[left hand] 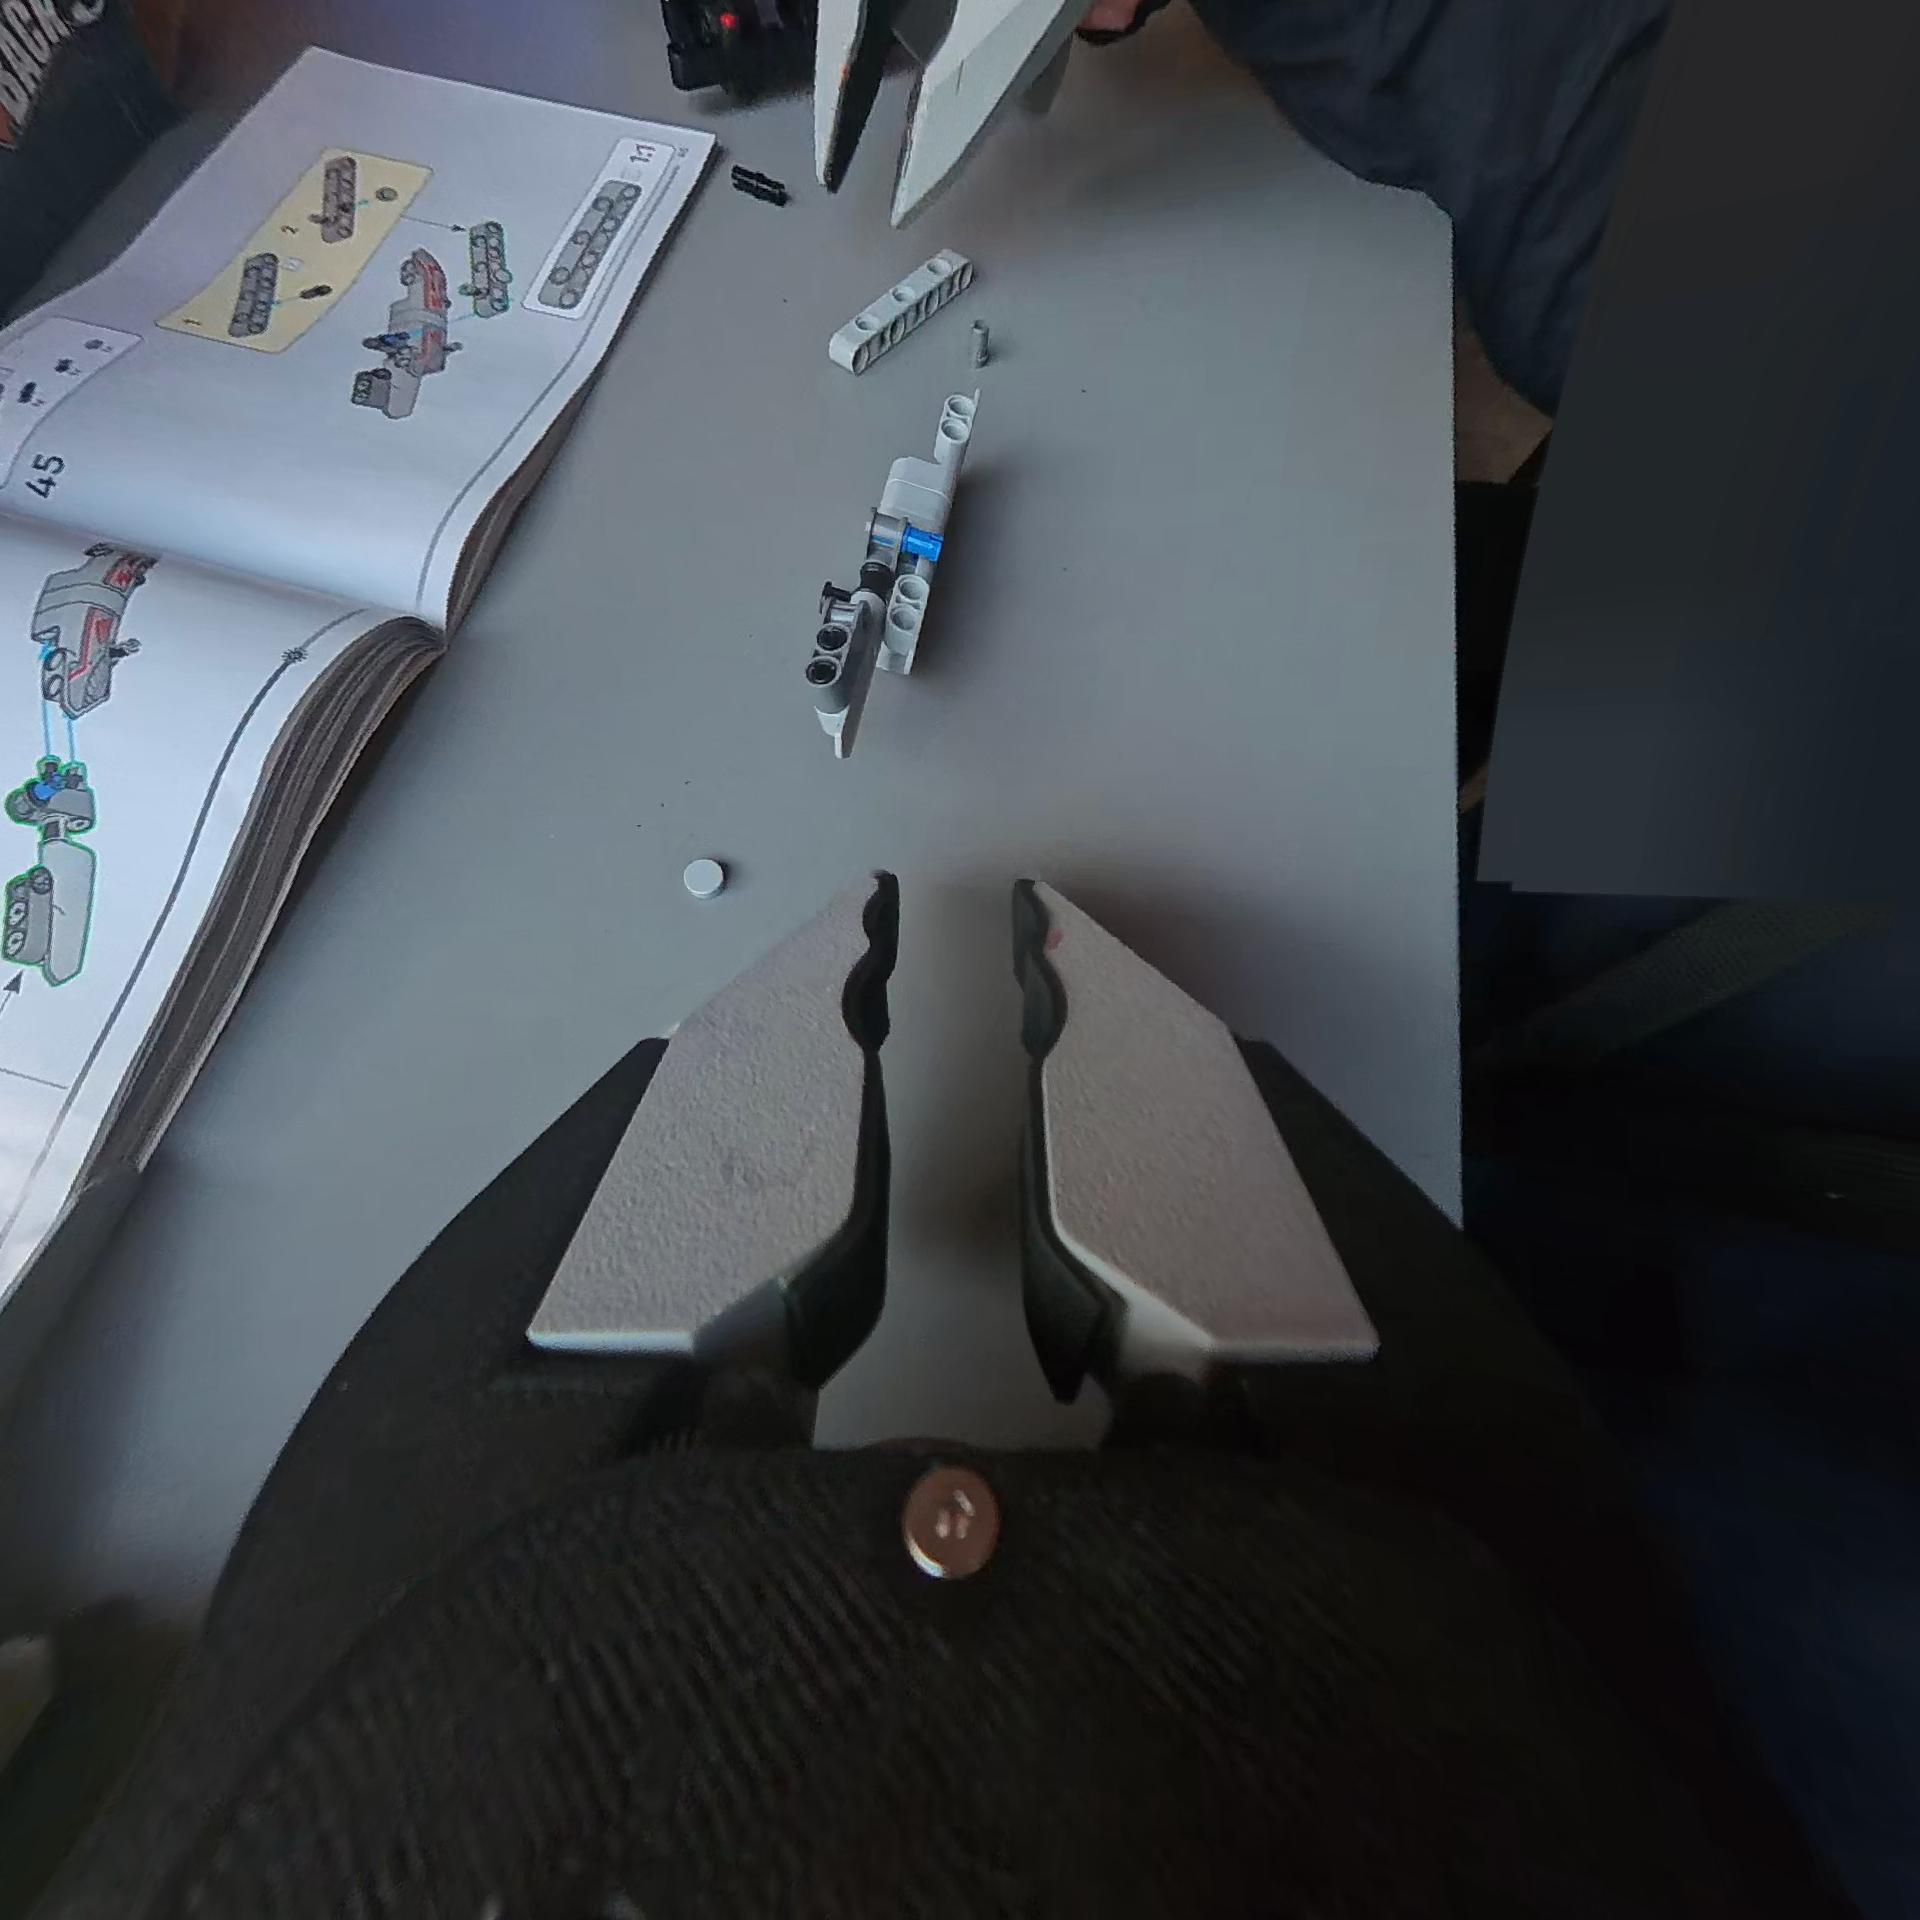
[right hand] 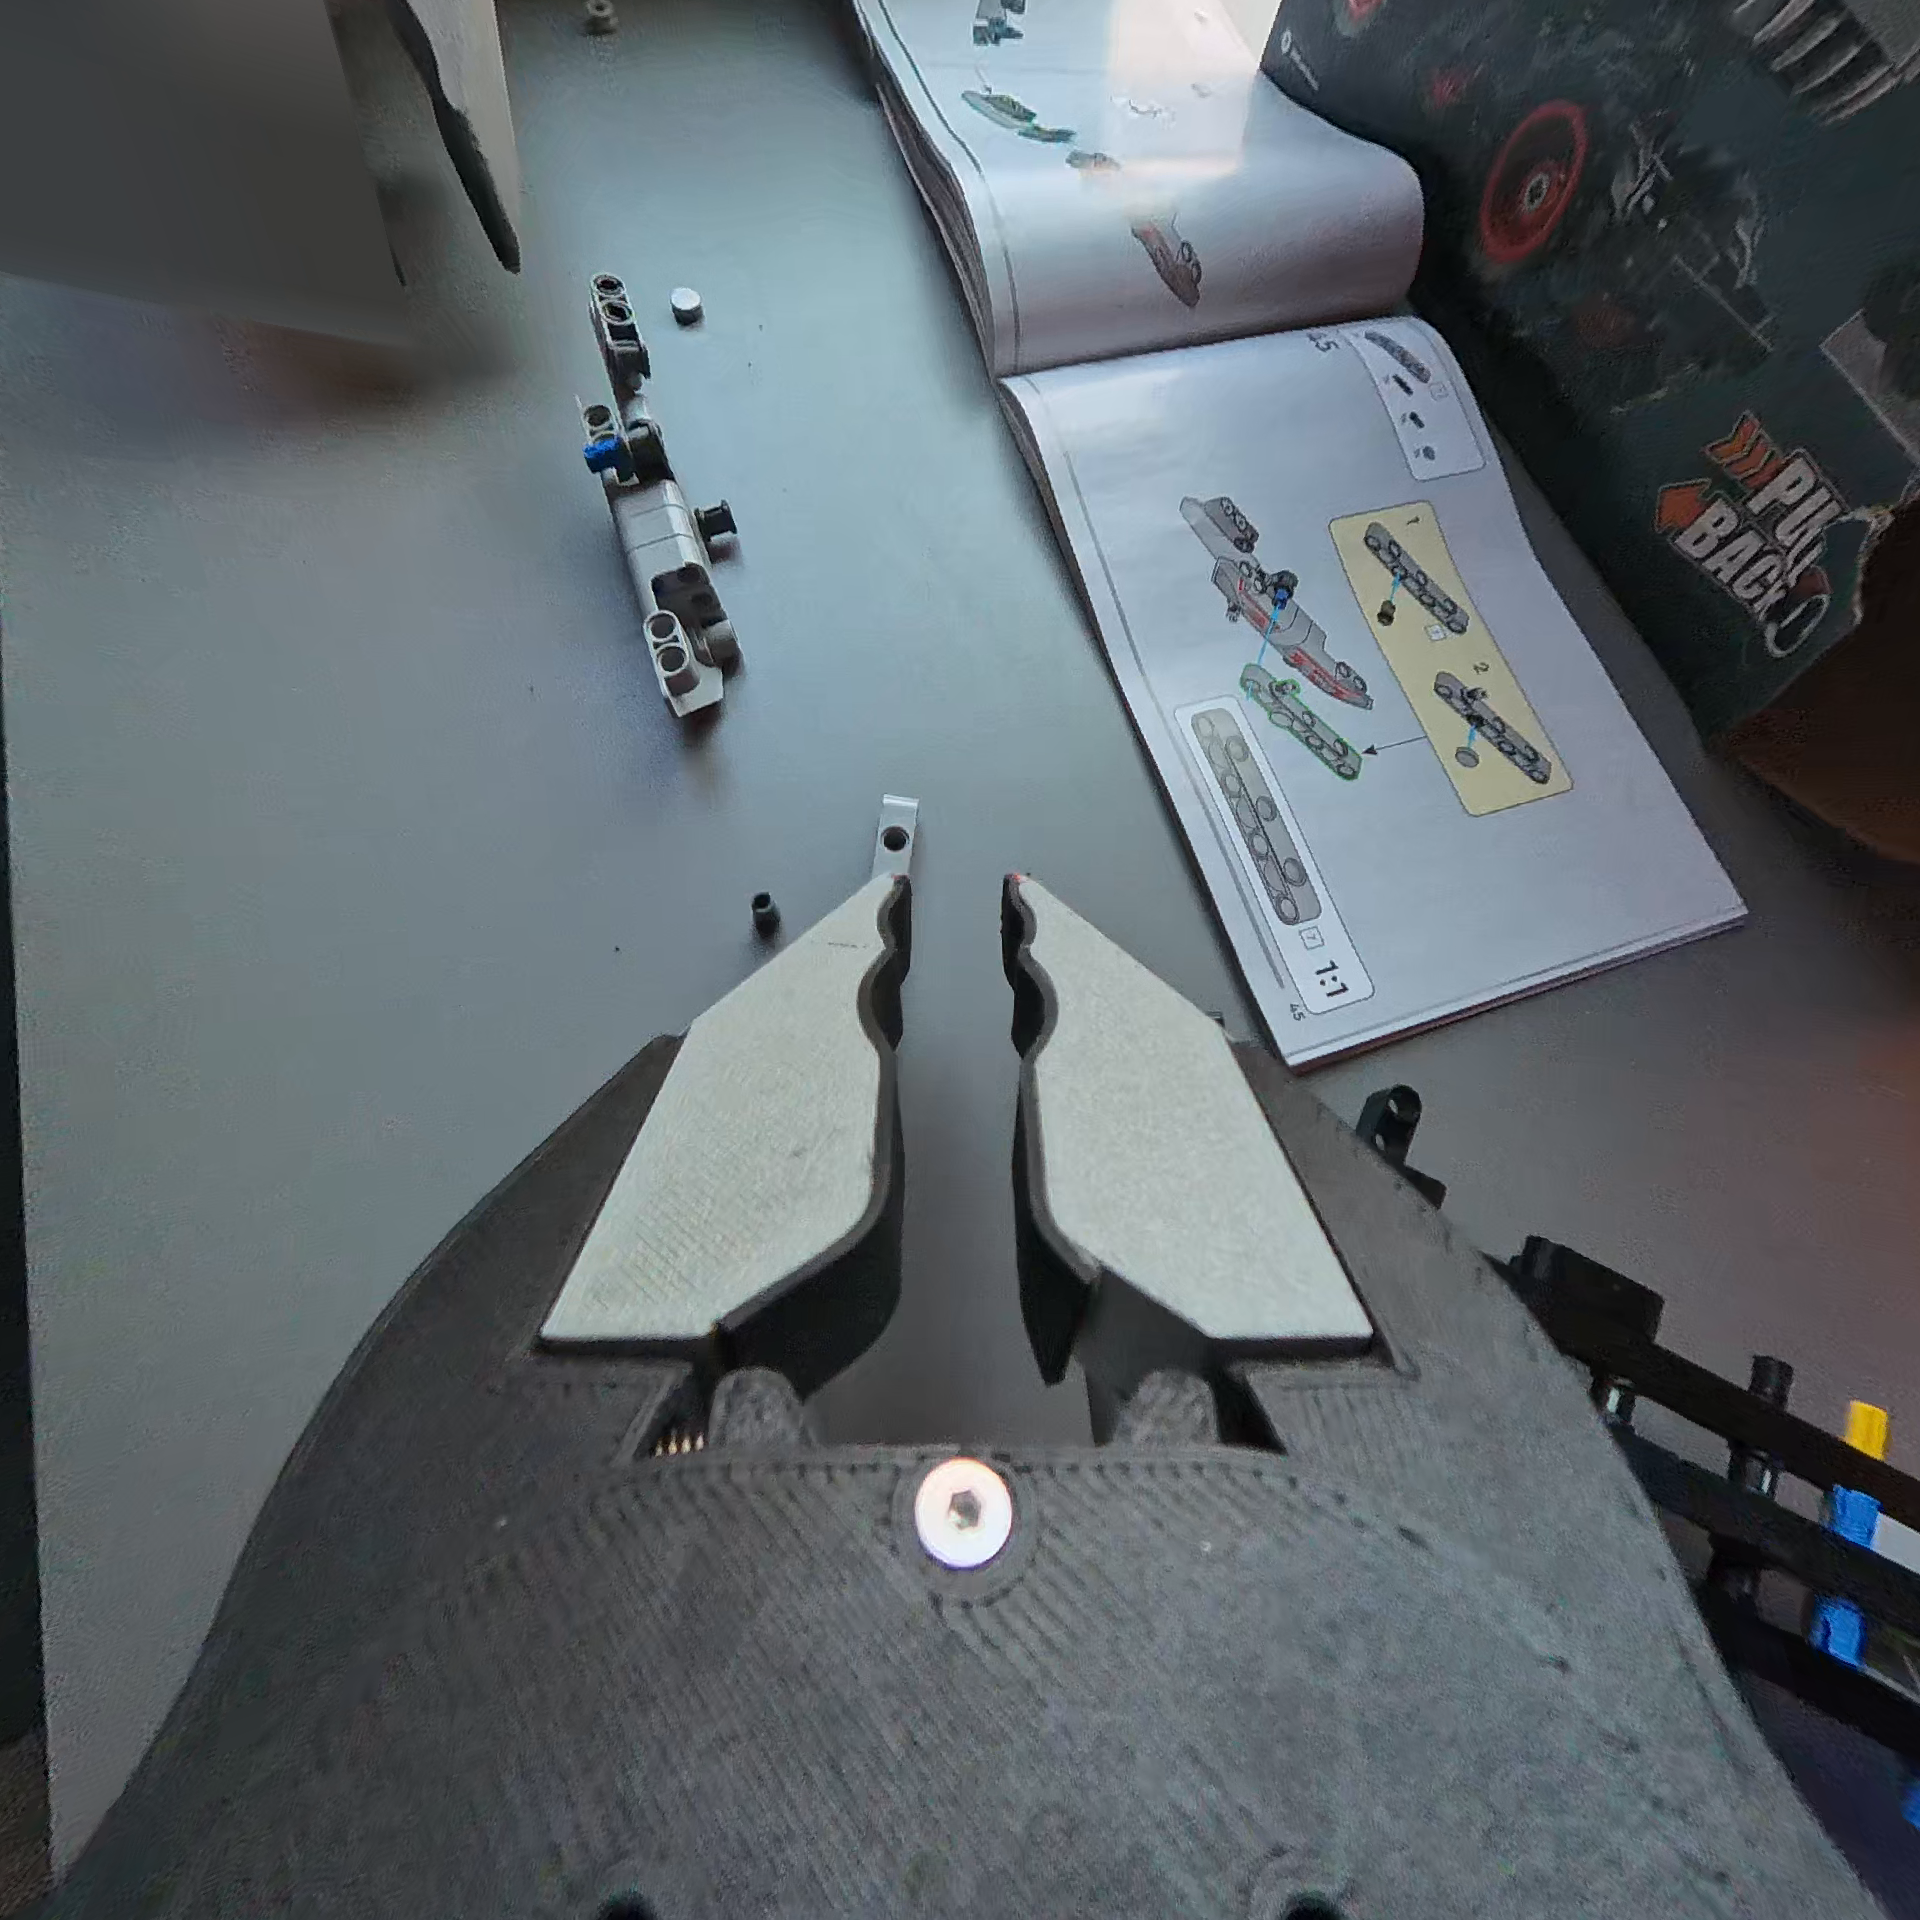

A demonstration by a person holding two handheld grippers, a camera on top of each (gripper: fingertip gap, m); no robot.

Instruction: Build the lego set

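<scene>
Lego sub-assembly (left hand: 888,582) partly built at 12 o'clock ahead of empty, parted left gripper (left hand: 951,883); loose beam (left hand: 902,310), pins and round tile (left hand: 704,878) unattached. Right view: same sub-assembly (right hand: 665,520) at 11 o'clock, right gripper (right hand: 956,881) parted, empty, beam end (right hand: 894,836) just beside left fingertip

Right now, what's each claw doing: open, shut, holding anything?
Left claw: open, empty, above the table.
Right claw: open, empty, tips near the grey beam.
</scene>
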